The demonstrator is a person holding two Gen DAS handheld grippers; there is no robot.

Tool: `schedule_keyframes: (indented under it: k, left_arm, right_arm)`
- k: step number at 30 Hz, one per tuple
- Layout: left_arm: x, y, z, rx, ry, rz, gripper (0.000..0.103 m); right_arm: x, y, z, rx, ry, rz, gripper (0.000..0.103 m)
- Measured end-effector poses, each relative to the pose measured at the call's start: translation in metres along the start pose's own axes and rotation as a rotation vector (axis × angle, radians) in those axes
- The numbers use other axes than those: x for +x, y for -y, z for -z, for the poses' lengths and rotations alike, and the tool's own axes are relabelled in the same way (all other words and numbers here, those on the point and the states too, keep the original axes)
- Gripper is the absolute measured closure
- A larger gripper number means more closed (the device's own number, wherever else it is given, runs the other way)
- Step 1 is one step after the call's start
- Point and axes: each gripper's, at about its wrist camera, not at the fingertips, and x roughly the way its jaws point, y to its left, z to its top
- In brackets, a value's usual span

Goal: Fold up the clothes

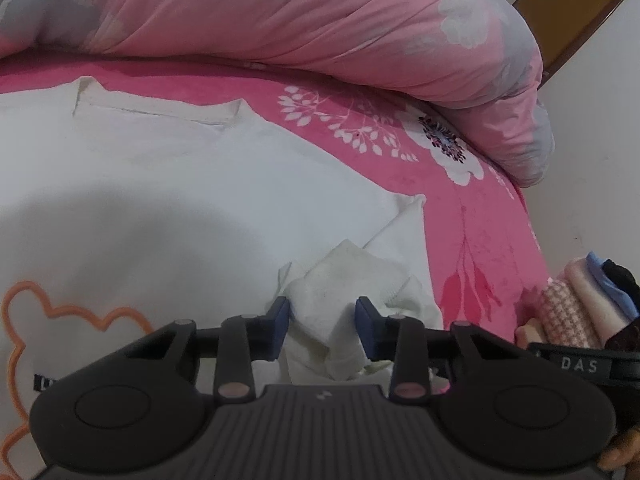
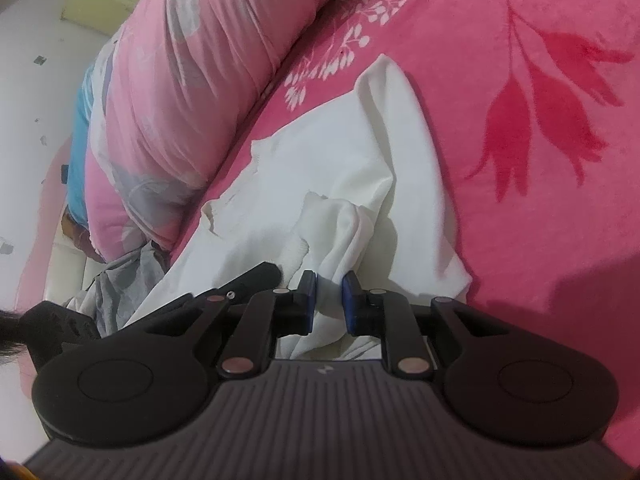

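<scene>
Between the blue pads of the left gripper [image 1: 322, 320] sits a bunched fold of the white garment [image 1: 180, 184]; the pads flank the cloth on both sides, but whether they press it or merely bracket it I cannot tell. The bunch rises just beyond the fingertips, and past it the garment spreads flat, with an orange outline print [image 1: 48, 312] to the left of the fingers and the neckline farther off. The right gripper [image 2: 329, 290] stands nearly closed, its pads clamped on a gathered ridge of the same white cloth, which climbs away from the fingertips. Left of those fingers the tip of the other gripper shows. No container is in view; a stack of folded clothes [image 1: 576, 300] lies right of the left fingers, on the pink flowered sheet [image 2: 520, 200]. Both tools tilt downward at the bed. Beyond the garment lies a rolled pink quilt [image 1: 320, 20].
</scene>
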Motion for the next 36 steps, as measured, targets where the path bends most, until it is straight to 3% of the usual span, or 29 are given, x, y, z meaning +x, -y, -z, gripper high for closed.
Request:
schedule_keyframes:
  k: [3, 4, 10, 15, 20, 25, 36]
  left_arm:
    - [0.002, 0.002, -0.001, 0.016, 0.009, -0.005, 0.078]
    - [0.002, 0.002, -0.001, 0.024, 0.016, -0.006, 0.085]
    - [-0.004, 0.007, 0.002, 0.056, 0.047, 0.008, 0.093]
    - [-0.024, 0.007, 0.003, 0.038, 0.109, 0.008, 0.095]
    - [-0.062, -0.006, 0.000, -0.015, 0.209, -0.043, 0.095]
    - [-0.106, -0.032, 0.002, -0.076, 0.296, -0.118, 0.095]
    - [-0.166, -0.094, 0.041, -0.158, 0.323, -0.245, 0.098]
  right_arm:
    - [0.002, 0.003, 0.001, 0.006, -0.003, 0.003, 0.089]
    - [0.003, 0.004, 0.001, 0.008, -0.005, 0.004, 0.089]
    - [0.004, 0.003, 0.003, -0.001, -0.003, 0.012, 0.089]
    - [0.002, -0.004, 0.004, -0.033, 0.006, 0.018, 0.089]
    - [-0.004, -0.018, 0.007, -0.083, 0.032, 0.027, 0.089]
    - [-0.006, -0.031, 0.015, -0.108, 0.051, 0.029, 0.078]
    - [-0.004, -0.043, 0.040, -0.123, 0.051, 0.114, 0.077]
